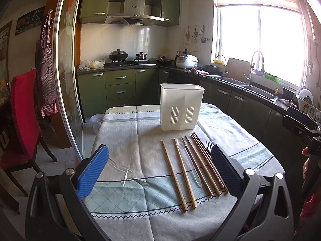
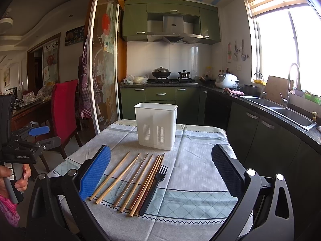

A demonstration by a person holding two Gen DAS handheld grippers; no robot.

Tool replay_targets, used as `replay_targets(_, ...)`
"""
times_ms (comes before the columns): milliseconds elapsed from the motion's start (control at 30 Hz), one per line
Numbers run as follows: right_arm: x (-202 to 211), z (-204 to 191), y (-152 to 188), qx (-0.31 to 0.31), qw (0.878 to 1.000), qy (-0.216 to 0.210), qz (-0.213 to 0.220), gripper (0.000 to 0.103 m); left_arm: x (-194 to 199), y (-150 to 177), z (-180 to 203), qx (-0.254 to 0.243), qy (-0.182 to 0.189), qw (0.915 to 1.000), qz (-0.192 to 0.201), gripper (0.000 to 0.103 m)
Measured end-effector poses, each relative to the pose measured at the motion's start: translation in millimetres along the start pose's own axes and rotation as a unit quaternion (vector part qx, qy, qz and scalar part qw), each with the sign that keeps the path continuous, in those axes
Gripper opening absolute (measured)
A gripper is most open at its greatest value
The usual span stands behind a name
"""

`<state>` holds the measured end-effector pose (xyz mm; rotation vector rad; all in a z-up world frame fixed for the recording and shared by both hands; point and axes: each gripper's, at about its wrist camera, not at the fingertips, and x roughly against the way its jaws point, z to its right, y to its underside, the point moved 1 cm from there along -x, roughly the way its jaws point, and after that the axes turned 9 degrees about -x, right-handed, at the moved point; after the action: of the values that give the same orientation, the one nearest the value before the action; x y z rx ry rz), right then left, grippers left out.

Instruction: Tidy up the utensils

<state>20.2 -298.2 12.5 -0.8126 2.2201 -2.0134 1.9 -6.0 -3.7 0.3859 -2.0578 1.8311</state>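
A white slotted utensil holder (image 1: 181,106) stands upright on the table; it also shows in the right wrist view (image 2: 156,126). In front of it lie several wooden chopsticks (image 1: 180,172) (image 2: 120,177), a clear plastic utensil (image 1: 191,162) (image 2: 131,175) and a black fork (image 1: 209,146) (image 2: 155,186), side by side. My left gripper (image 1: 158,172) is open and empty above the near table edge, left of the row. My right gripper (image 2: 160,172) is open and empty above the row. The left gripper also shows at the left edge in the right wrist view (image 2: 38,131).
A checked cloth covers the table (image 1: 128,132) (image 2: 196,156). A red chair (image 1: 22,120) (image 2: 63,110) stands at the table's left. Green kitchen cabinets (image 1: 124,86), a stove and a counter with a sink (image 2: 289,112) lie behind and to the right.
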Motion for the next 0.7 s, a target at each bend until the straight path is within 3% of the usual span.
replay_targets(700, -3.7, 0.2, 4.3, 0.001, 1.000, 0.001, -0.004, 0.099, -3.4, 0.0, -1.5, 0.000, 0.001, 1.0000, -0.008, 0.097)
